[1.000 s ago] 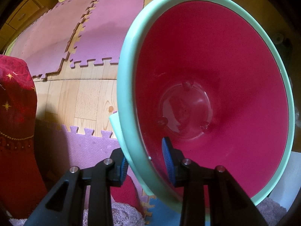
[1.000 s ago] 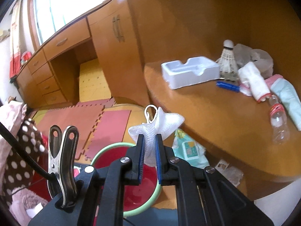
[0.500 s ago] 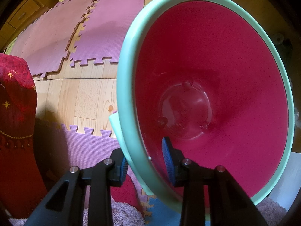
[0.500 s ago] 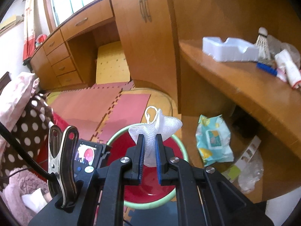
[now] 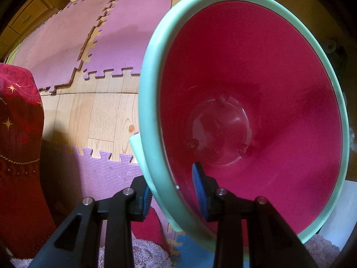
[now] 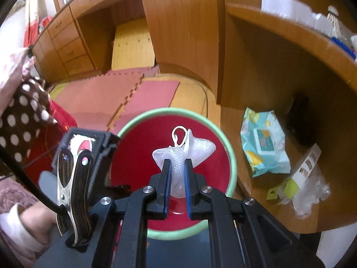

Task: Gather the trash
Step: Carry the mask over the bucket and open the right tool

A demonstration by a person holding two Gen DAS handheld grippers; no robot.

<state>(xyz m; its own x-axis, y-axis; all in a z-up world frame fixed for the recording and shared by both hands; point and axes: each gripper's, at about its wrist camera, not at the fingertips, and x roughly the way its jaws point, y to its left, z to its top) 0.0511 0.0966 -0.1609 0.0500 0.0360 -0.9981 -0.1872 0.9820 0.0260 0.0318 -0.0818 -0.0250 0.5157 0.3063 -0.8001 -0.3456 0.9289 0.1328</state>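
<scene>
Lowered since a second ago: right gripper (image 6: 176,178), now above the bin mouth instead of level with the desk top, which has risen to the upper right of its view.

Bin (image 5: 256,102): red inside, pale green rim, bottom bare; unchanged in the left wrist view. Left gripper (image 5: 171,195) clenched on its near rim, one pad inside the wall, one outside, holding it tilted above the foam floor mats (image 5: 125,38).

Wet-wipes packet (image 6: 264,141): teal, on the floor under the desk (image 6: 290,44), right of the bin. Clear plastic wrapper (image 6: 310,192) with a paper label beside it. Both uncollected.

White mesh trash (image 6: 189,149): small netted wad with a cord loop, grasped between the right jaws, hanging over the red interior.

Judgement: the drop looks ready; release should land it inside, and two floor items remain.
</scene>
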